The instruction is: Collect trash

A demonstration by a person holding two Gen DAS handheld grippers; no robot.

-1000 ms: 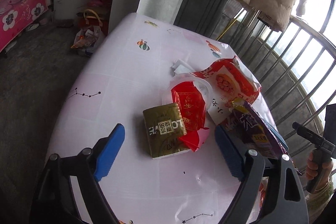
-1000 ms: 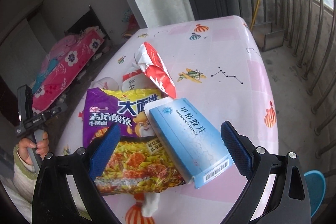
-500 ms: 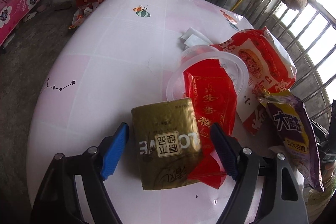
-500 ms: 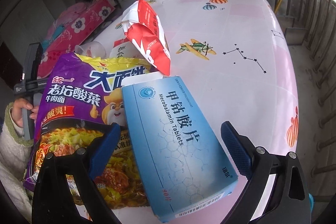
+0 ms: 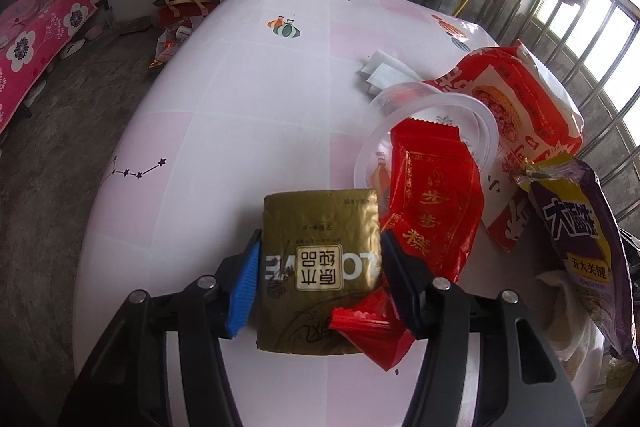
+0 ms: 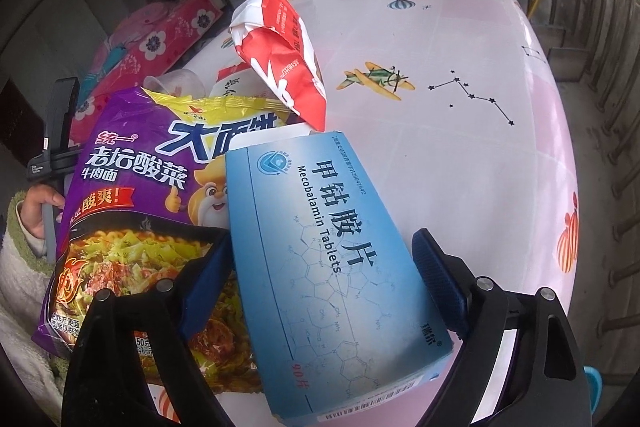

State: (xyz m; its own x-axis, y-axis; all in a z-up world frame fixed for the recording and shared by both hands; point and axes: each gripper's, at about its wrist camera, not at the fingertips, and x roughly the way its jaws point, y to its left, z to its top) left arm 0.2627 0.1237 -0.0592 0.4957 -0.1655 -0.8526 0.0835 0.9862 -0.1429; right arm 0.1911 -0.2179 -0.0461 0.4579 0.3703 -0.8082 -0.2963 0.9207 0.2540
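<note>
**Both grippers closing around trash on the pink tablecloth**

The left gripper [image 5: 320, 279] is closing on a gold tissue pack [image 5: 320, 267]; its blue pads sit against or just beside the pack's two sides, and whether they press yet cannot be told. A red snack wrapper [image 5: 432, 203] lies over the pack's right edge. The right gripper [image 6: 320, 279], jaws wide and narrowing, straddles a blue tablet box [image 6: 336, 267] without touching it. The box overlaps a purple noodle bag [image 6: 136, 187] on the table [image 6: 480, 155].

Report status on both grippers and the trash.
Left gripper closing around gold packet. Right gripper closing, blue tablet box between jaws. Red wrapper overlaps packet.
</note>
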